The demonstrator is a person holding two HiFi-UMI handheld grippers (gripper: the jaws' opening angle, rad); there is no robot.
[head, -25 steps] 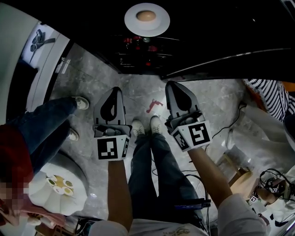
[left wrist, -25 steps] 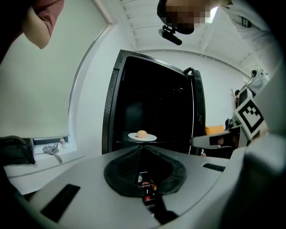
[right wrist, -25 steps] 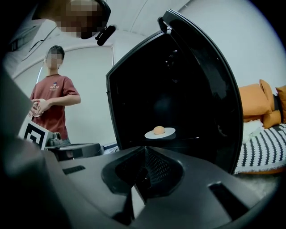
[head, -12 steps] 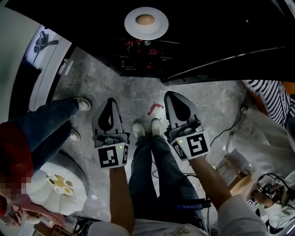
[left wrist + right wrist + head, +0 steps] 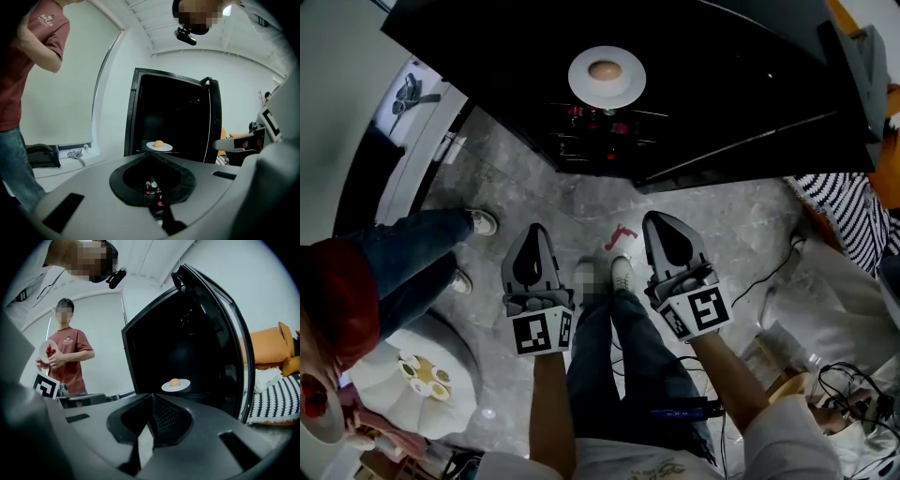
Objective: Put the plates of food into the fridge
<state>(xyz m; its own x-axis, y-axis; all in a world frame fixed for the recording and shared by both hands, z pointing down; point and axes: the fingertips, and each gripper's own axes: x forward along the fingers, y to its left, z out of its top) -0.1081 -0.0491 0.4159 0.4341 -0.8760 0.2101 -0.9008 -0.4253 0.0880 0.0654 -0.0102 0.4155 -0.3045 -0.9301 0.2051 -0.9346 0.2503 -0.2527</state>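
A white plate with a round brown piece of food (image 5: 607, 75) stands on a shelf inside the open black fridge (image 5: 741, 84). It also shows ahead of both grippers, as the plate (image 5: 159, 146) and the plate (image 5: 176, 384). My left gripper (image 5: 532, 231) and right gripper (image 5: 660, 221) hang side by side above the floor, short of the fridge. Both are shut with nothing between the jaws. At the left a person in a red shirt holds another white plate with red food (image 5: 48, 351).
Small bottles with red caps (image 5: 598, 122) sit low in the fridge. The fridge door (image 5: 225, 333) stands open on the right. A white round stool with a dish of food (image 5: 417, 375) is at lower left. Cables (image 5: 769, 262) and a striped cushion (image 5: 853, 202) lie at the right.
Both grippers have lifted slightly together, still shut and empty. The head view has tilted, so more of the fridge top shows and the plate sits lower in the picture.
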